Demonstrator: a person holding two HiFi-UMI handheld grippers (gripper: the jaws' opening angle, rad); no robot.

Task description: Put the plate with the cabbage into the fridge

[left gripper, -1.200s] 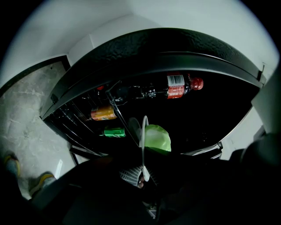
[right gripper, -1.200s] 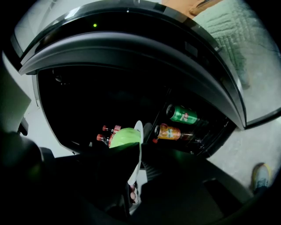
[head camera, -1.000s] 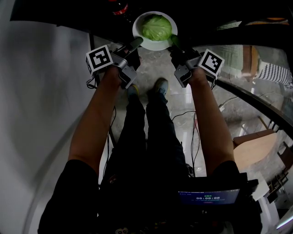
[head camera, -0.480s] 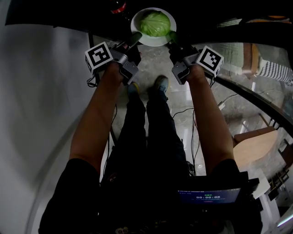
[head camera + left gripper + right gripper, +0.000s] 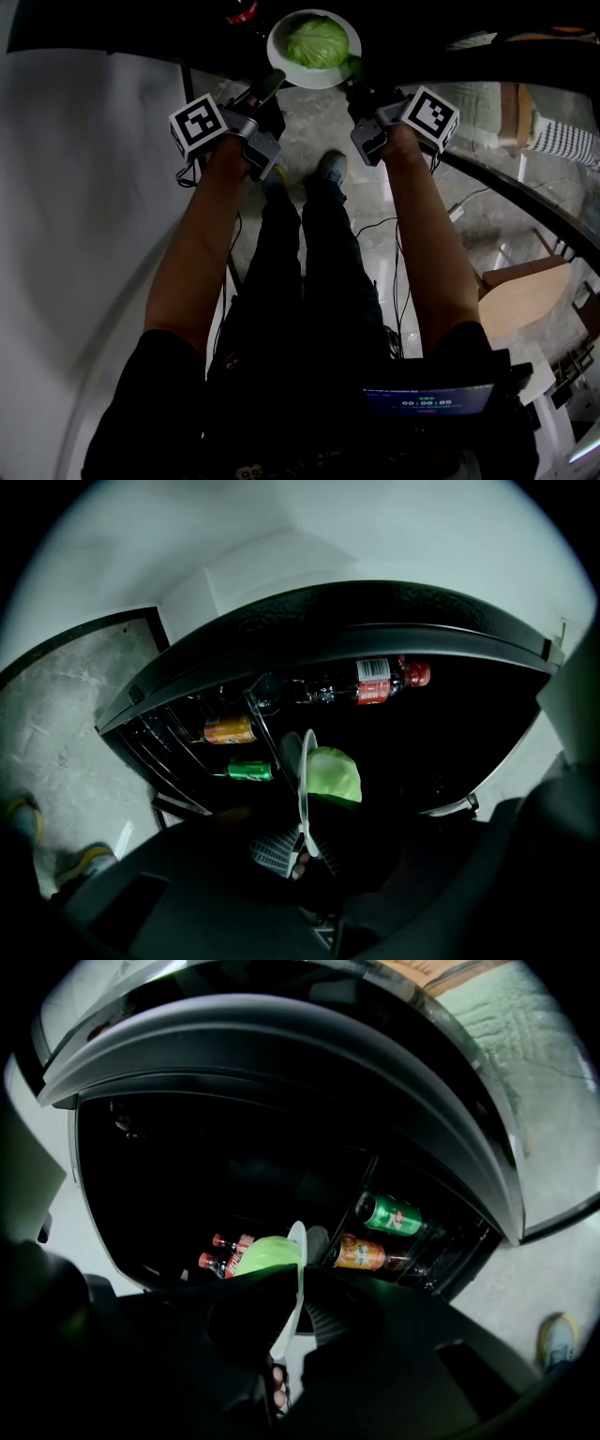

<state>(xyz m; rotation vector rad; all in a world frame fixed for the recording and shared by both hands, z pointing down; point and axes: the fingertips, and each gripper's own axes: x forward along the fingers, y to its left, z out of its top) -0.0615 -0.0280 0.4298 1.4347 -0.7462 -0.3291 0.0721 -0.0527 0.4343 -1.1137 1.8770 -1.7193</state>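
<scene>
A white plate (image 5: 281,64) carries a green cabbage (image 5: 317,41) and is held level at the mouth of the dark open fridge (image 5: 141,23). My left gripper (image 5: 273,82) is shut on the plate's left rim. My right gripper (image 5: 353,69) is shut on its right rim. The left gripper view has the plate (image 5: 303,794) edge-on between that gripper's (image 5: 300,844) jaws, the cabbage (image 5: 336,772) to its right. From the right gripper (image 5: 289,1321) the plate (image 5: 292,1283) is again seen edge-on, with the cabbage (image 5: 262,1251) to its left.
Fridge door racks hold an orange can (image 5: 230,729) and a green can (image 5: 246,772); a cola bottle (image 5: 375,679) lies on an inner shelf. The fridge door (image 5: 281,1044) stands open on the right. The person's legs and shoes (image 5: 328,171) stand on the marbled floor below.
Both grippers and the plate have moved forward, away from the person, toward the fridge's dark opening. The grip on both rims is unchanged.
</scene>
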